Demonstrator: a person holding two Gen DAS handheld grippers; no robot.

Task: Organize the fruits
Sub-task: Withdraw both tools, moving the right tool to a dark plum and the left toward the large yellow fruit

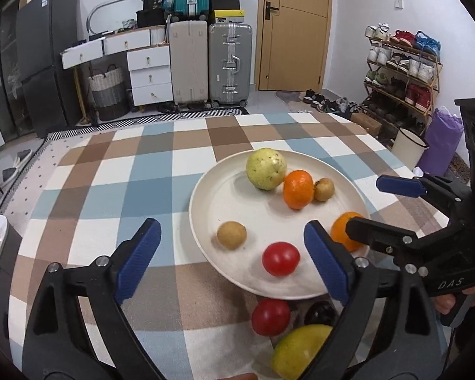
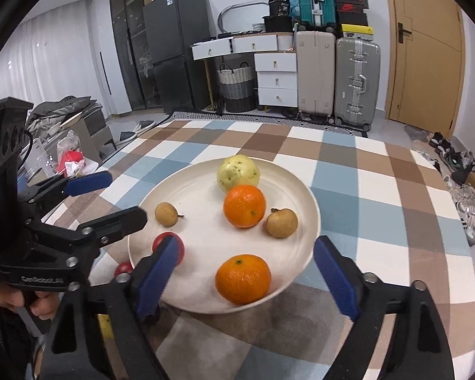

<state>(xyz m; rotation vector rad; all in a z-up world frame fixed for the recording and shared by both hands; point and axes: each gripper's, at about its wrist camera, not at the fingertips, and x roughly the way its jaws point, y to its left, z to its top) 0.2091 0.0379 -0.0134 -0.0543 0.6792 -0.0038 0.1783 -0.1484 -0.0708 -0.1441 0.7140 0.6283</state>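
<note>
On the desk's near left, the left gripper [image 1: 231, 259] hangs with jaws apart and empty; rightward, a red tomato [image 1: 270, 316] and mango [image 1: 297, 350] lie beside the plate [image 1: 212, 202]. Centre the tomato before squeezing gently. At right, the right gripper [image 2: 243, 272], jaws apart, straddles an orange [image 2: 243, 278] untouched.

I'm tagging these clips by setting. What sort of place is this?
Most likely a home, a living area near the entrance: a shoe rack by the door, suitcases stacked against the wall, a fridge, and a checked table.

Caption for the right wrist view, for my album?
Open right gripper hovering over round cream plate holding two oranges and other fruit.
</note>
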